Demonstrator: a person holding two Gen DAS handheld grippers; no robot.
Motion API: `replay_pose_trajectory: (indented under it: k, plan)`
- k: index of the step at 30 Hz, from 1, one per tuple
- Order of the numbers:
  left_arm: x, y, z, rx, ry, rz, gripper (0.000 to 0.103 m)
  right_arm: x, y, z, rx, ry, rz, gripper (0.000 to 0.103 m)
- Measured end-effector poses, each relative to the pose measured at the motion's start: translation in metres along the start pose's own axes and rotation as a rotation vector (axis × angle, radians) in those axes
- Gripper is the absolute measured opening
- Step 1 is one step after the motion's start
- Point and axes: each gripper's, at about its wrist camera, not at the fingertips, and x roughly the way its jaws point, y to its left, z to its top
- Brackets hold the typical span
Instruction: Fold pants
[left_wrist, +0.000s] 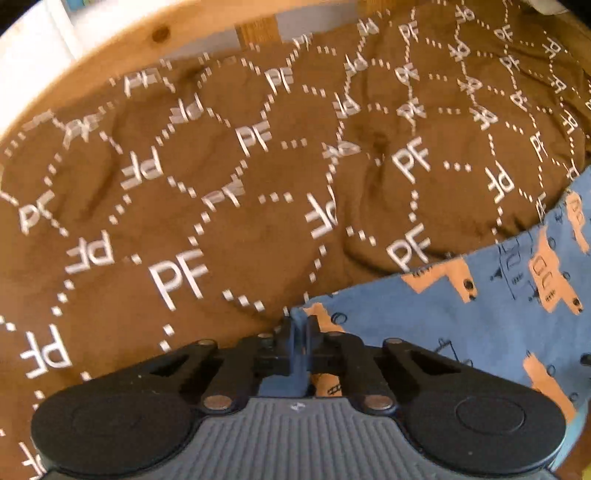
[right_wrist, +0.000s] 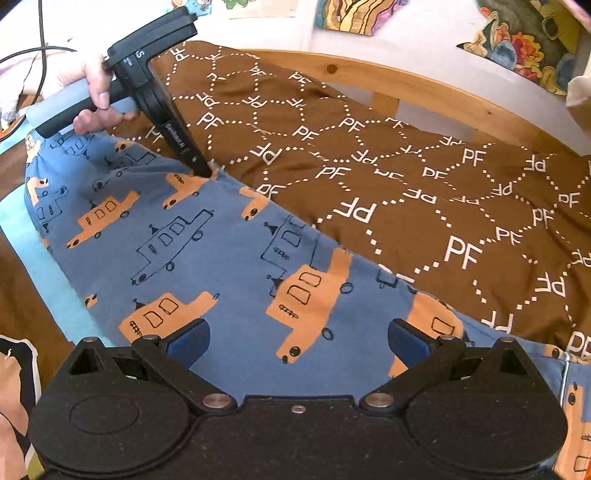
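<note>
The pants (right_wrist: 221, 240) are blue with orange and outlined boat prints, and they lie spread across a brown bed cover. My left gripper (left_wrist: 301, 332) is shut on the pants (left_wrist: 461, 332) at their far edge, where they meet the cover. The right wrist view shows the same left gripper (right_wrist: 207, 171) pointing steeply down onto that edge, held by a hand (right_wrist: 92, 85). My right gripper (right_wrist: 299, 343) is open low over the near part of the pants, its blue pads wide apart and nothing between them.
The brown cover (right_wrist: 424, 184), printed with white "PF" letters and dotted hexagons, fills the bed behind the pants. A wooden bed rail (right_wrist: 424, 88) runs along the far side, with a white wall and colourful pictures beyond. A light blue sheet (right_wrist: 55, 291) shows at the left.
</note>
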Motion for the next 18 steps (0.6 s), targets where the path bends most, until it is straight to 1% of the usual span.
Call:
replay_pose_trajectory:
  k: [4,6,7,8,10,12,13,14,15,16,17,18]
  plan:
    - [-0.021,-0.018,-0.007,0.067,-0.114,0.107,0.004,-0.001,0.003,-0.005,-0.035,0.015,-0.039,0.102]
    - [-0.024,-0.025,-0.008,0.116,-0.159,0.155,0.004,-0.003,0.001,-0.007,-0.033,0.009,-0.058,0.102]
    - [-0.021,-0.026,-0.008,0.141,-0.168,0.171,0.004,-0.003,-0.002,-0.007,-0.026,0.003,-0.061,0.102]
    - [-0.016,-0.028,-0.007,0.147,-0.159,0.187,0.004,-0.003,-0.005,-0.006,-0.021,-0.003,-0.06,0.102]
    - [-0.004,-0.027,-0.006,0.119,-0.134,0.192,0.004,0.001,-0.014,-0.003,-0.018,-0.019,-0.065,0.102]
    - [0.002,-0.025,-0.004,0.088,-0.127,0.194,0.005,0.011,-0.03,0.0,0.015,-0.007,-0.08,0.102]
    - [0.003,-0.025,-0.005,0.088,-0.128,0.199,0.006,0.015,-0.039,0.001,0.043,0.0,-0.094,0.102]
    - [0.004,-0.026,-0.006,0.096,-0.127,0.207,0.006,0.019,-0.05,0.002,0.077,0.011,-0.119,0.102]
    - [0.005,-0.028,-0.007,0.11,-0.126,0.218,0.01,0.024,-0.061,0.003,0.116,0.031,-0.158,0.101]
    - [0.006,-0.03,-0.008,0.132,-0.124,0.23,0.012,0.027,-0.074,0.002,0.161,0.048,-0.213,0.101]
    - [0.006,-0.032,-0.009,0.145,-0.123,0.237,0.014,0.027,-0.085,0.002,0.2,0.048,-0.249,0.101]
    - [0.004,-0.033,-0.01,0.145,-0.125,0.241,0.02,0.022,-0.095,0.001,0.247,0.035,-0.282,0.101]
